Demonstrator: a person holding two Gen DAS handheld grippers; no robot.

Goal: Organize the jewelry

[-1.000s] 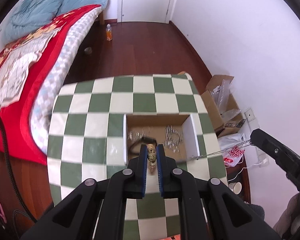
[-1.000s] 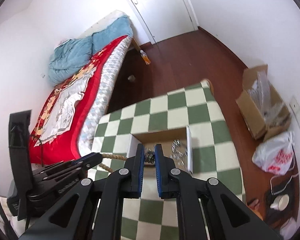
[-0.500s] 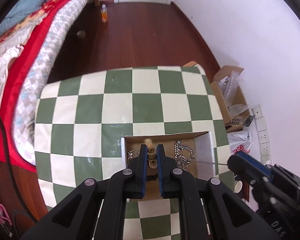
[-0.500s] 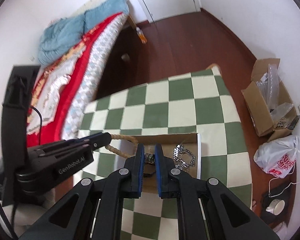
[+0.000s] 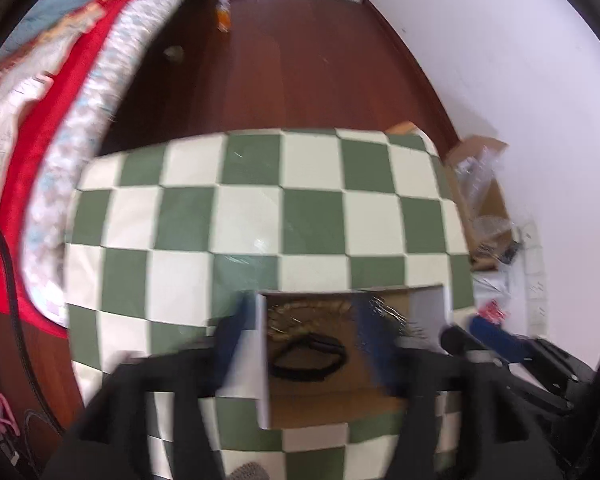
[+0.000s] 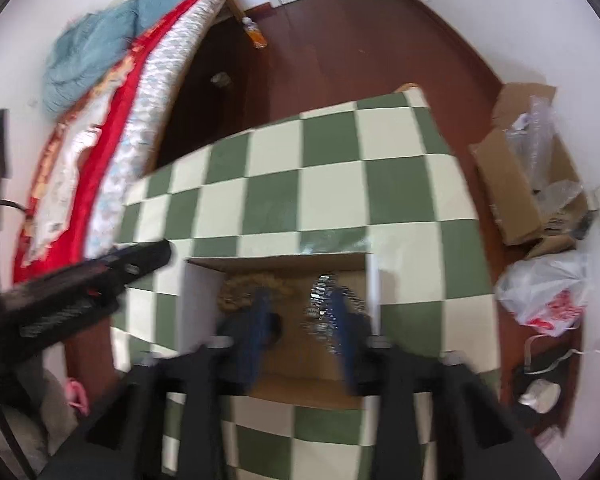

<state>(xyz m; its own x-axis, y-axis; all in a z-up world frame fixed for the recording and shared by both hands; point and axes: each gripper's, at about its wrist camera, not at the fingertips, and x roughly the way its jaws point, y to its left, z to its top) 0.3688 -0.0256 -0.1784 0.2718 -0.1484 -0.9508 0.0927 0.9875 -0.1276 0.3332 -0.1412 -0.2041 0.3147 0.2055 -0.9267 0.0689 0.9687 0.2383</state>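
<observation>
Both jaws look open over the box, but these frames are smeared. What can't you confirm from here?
- Gold chain, left wrist view: motion blur; links unreadable.
- Silver chain, right wrist view: blurred, partly behind the right gripper fingers.
- Black loop: clear in the left view; the right gripper hides it in the other.
- Box near wall: covered by the left gripper body.
- Whether anything clings to either gripper's pads: too blurred.

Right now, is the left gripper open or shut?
Open: the left gripper has its blue fingers spread wide over the box, holding nothing.

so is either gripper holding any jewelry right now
No. Both the left gripper and right gripper are open and empty; the pieces lie in the cardboard box.
</observation>
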